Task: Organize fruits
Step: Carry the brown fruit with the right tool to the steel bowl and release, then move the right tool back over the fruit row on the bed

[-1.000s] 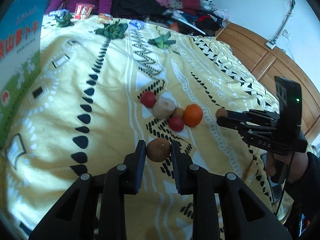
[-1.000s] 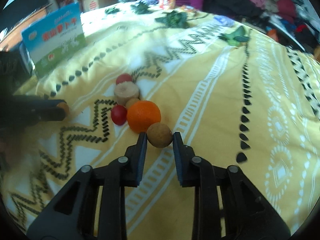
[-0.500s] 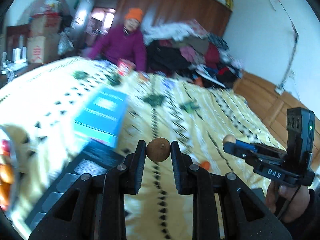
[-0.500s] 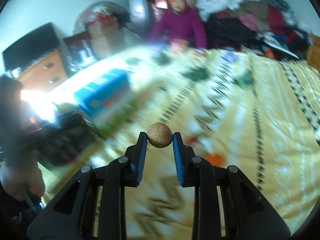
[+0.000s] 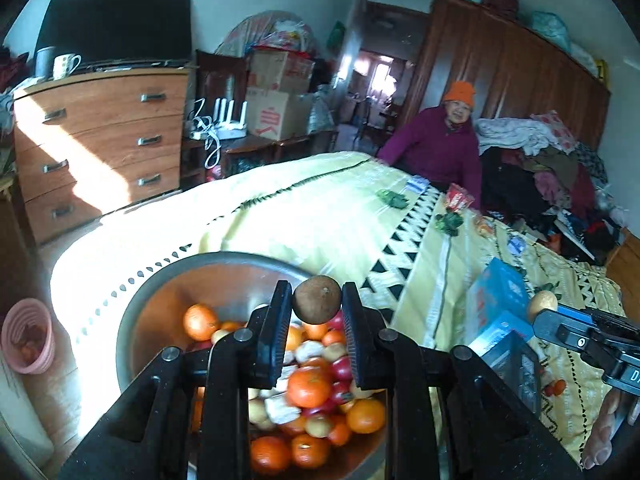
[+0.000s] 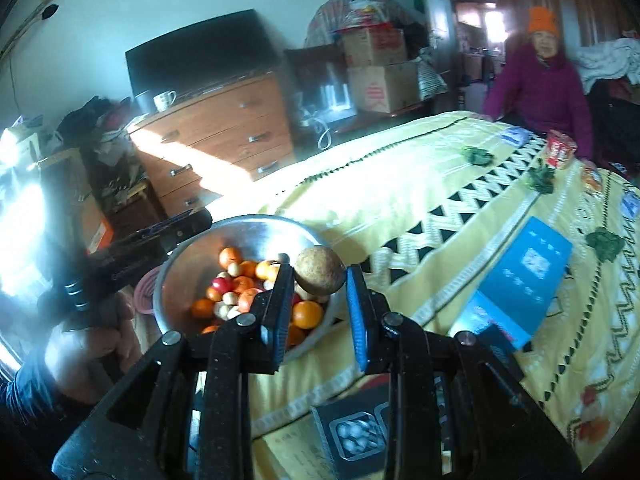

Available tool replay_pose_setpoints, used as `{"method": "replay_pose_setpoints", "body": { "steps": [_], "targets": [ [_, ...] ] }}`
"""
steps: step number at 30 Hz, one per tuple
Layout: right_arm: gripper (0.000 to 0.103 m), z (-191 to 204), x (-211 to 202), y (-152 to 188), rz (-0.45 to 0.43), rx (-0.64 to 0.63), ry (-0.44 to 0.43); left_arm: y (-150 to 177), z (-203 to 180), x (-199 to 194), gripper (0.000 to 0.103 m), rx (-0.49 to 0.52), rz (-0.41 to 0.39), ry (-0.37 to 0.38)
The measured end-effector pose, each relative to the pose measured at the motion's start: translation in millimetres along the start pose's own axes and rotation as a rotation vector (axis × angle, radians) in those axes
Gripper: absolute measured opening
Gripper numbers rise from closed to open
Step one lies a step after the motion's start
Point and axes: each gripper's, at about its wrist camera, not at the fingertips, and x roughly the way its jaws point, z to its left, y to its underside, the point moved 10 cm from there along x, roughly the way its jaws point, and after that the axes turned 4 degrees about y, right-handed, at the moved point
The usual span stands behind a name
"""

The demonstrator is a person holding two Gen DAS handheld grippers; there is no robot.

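My left gripper [image 5: 317, 306] is shut on a brown round fruit [image 5: 317, 299] and holds it above a metal bowl [image 5: 160, 292] full of oranges, red and pale fruits. My right gripper [image 6: 320, 280] has its jaws apart; a brown round fruit [image 6: 320, 270] rests against its left finger, with a gap to the right finger, just past the bowl's [image 6: 240, 228] right rim. The right gripper also shows in the left wrist view [image 5: 560, 320] with its fruit [image 5: 542, 303] at the tip. The left gripper also shows in the right wrist view [image 6: 160, 236], left of the bowl.
The bowl sits at the edge of a bed with a yellow patterned cover [image 5: 340, 216]. A blue box [image 6: 524, 276] lies right of the bowl, a dark box [image 6: 352, 436] below it. A wooden dresser [image 5: 100, 140] stands behind. A person in purple [image 5: 440, 148] sits at the far side. A pink basket [image 5: 26, 336] is on the floor.
Both grippers swung left from the fruit pile on the bed to the metal bowl, each carrying a brown fruit. The right gripper's jaws have parted around its fruit.
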Motion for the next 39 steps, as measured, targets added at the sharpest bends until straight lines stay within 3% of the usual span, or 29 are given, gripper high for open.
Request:
{"method": "replay_pose_setpoints", "body": {
  "steps": [6,13,18,19,20,22,24,25,26,30,33,36,39],
  "targets": [
    [0.027,43.9,58.9,31.3,0.126,-0.022,-0.080,33.7,34.9,21.9,0.025,-0.041,0.072,-0.046],
    [0.027,69.8,82.5,49.8,0.221,-0.030,-0.111,47.1,50.2,27.7,0.025,-0.064,0.104,-0.055],
    [0.027,78.6,88.6,52.8,0.242,-0.037,-0.117,48.0,59.6,25.3,0.025,-0.094,0.092,-0.067],
    [0.027,80.9,90.4,52.4,0.243,-0.040,-0.115,47.8,62.2,23.9,0.029,-0.096,0.087,-0.070],
    [0.028,81.7,90.6,52.6,0.245,-0.044,-0.112,47.2,62.9,23.1,0.040,-0.098,0.080,-0.071],
    [0.036,82.3,90.9,52.5,0.242,-0.044,-0.104,43.6,63.2,19.9,0.059,-0.104,0.069,-0.059],
    [0.077,81.8,89.2,50.8,0.227,-0.041,-0.096,42.0,63.0,17.2,0.070,-0.105,0.059,-0.062],
    [0.084,82.1,86.7,49.0,0.214,-0.042,-0.092,41.2,62.7,15.5,0.072,-0.103,0.055,-0.072],
    [0.085,81.7,84.7,48.0,0.208,-0.044,-0.083,40.1,61.9,13.0,0.072,-0.098,0.052,-0.081],
    [0.084,78.6,52.4,37.5,0.116,-0.065,-0.055,30.3,51.1,-3.1,0.072,-0.060,0.020,-0.098],
    [0.085,64.4,-5.9,37.1,-0.003,-0.058,-0.006,14.9,30.3,-22.0,0.080,-0.040,-0.042,-0.082],
    [0.085,36.3,-60.5,50.5,-0.087,-0.019,0.073,-3.6,-10.0,-43.9,0.085,-0.011,-0.126,-0.047],
    [0.090,-11.2,-118.5,84.0,-0.144,0.102,0.170,-11.4,-69.5,-63.3,0.086,0.058,-0.187,-0.012]
  ]
}}
